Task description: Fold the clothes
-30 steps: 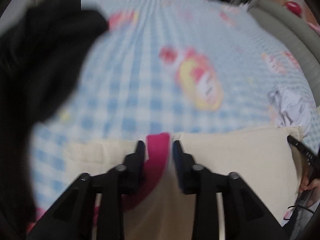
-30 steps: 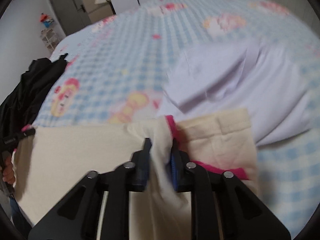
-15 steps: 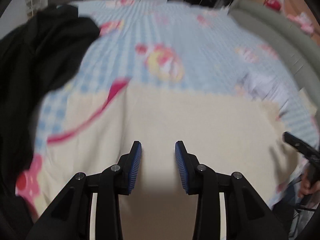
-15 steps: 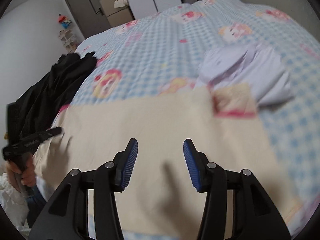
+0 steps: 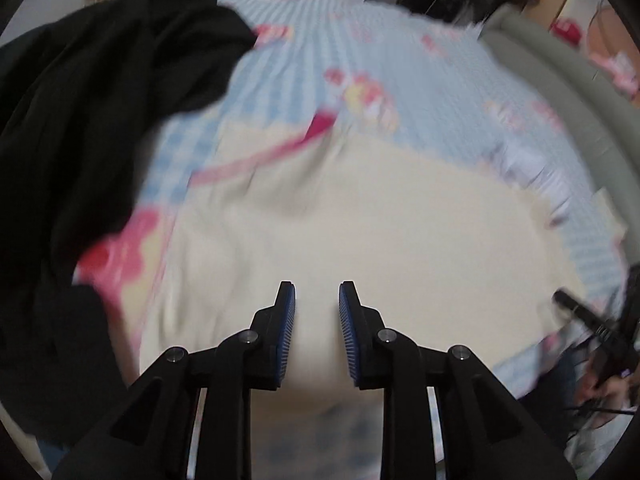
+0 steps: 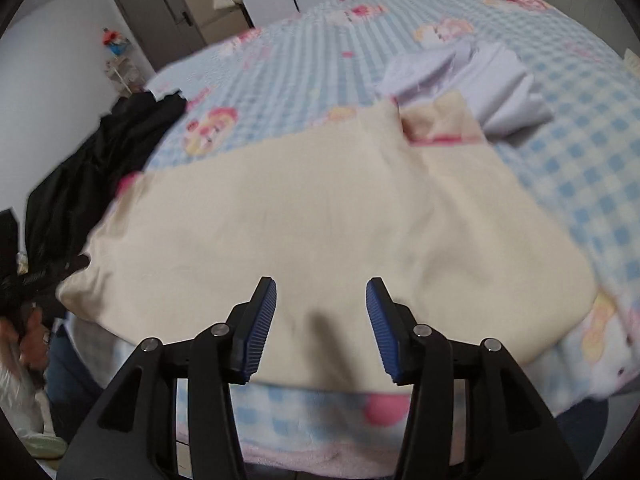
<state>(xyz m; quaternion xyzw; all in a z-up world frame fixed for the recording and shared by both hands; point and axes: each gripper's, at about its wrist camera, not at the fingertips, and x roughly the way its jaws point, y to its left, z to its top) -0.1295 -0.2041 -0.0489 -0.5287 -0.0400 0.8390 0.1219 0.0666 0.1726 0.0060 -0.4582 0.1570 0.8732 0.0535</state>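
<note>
A cream garment with pink trim point(image 5: 380, 224) point(image 6: 320, 216) lies spread flat on the blue checked bed cover point(image 5: 360, 52) point(image 6: 304, 64), near its front edge. My left gripper point(image 5: 317, 298) hangs open above the garment's near part, nothing between its blue pads. My right gripper point(image 6: 321, 294) is open too, wider, over the garment's near hem. One pink-edged sleeve point(image 6: 444, 124) lies at the far right of the garment; a pink trimmed edge point(image 5: 256, 156) shows at its far left.
A black garment heap point(image 5: 92, 132) point(image 6: 100, 176) covers the bed's left side. A folded pale lilac garment point(image 6: 476, 80) lies beyond the cream one. A grey headboard point(image 5: 568, 100) runs along the right. The other gripper and a hand point(image 5: 600, 332) show at the right edge.
Both grippers have let go of the cream garment, opened and drawn back toward the bed's front edge. The garment now lies spread out flat.
</note>
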